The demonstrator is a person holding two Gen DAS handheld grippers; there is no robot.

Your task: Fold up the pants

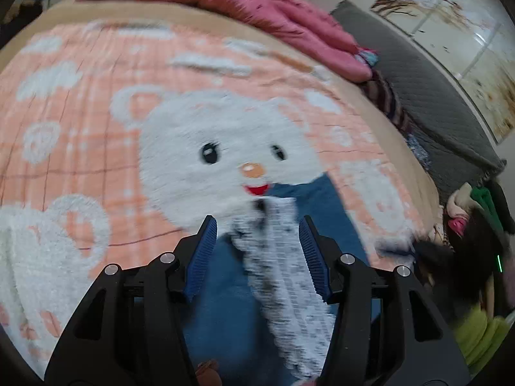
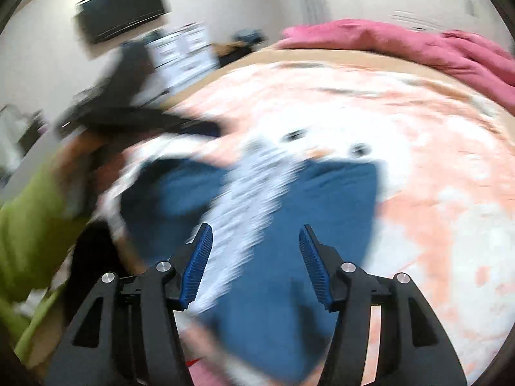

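Note:
The blue pants (image 1: 222, 292) lie on the bed, with a white speckled stripe (image 1: 283, 257) running along them. My left gripper (image 1: 257, 222) hangs above them, open; the stripe shows in the gap between its blue pads (image 1: 206, 247), which press on nothing. In the right wrist view the pants (image 2: 289, 273) spread wide and blurred, the stripe (image 2: 244, 199) crossing them on a slant. My right gripper (image 2: 256, 228) is also open over the blue cloth, holding nothing. A blurred dark shape (image 2: 125, 96) at the upper left looks like the other gripper.
A peach fleece blanket (image 1: 96, 148) with a white bear face covers the bed. A pink quilt (image 1: 257, 9) is bunched along the far edge. Clothes are piled (image 1: 476, 218) at the right beside a grey mattress. A green sleeve (image 2: 29, 225) reaches in at the left.

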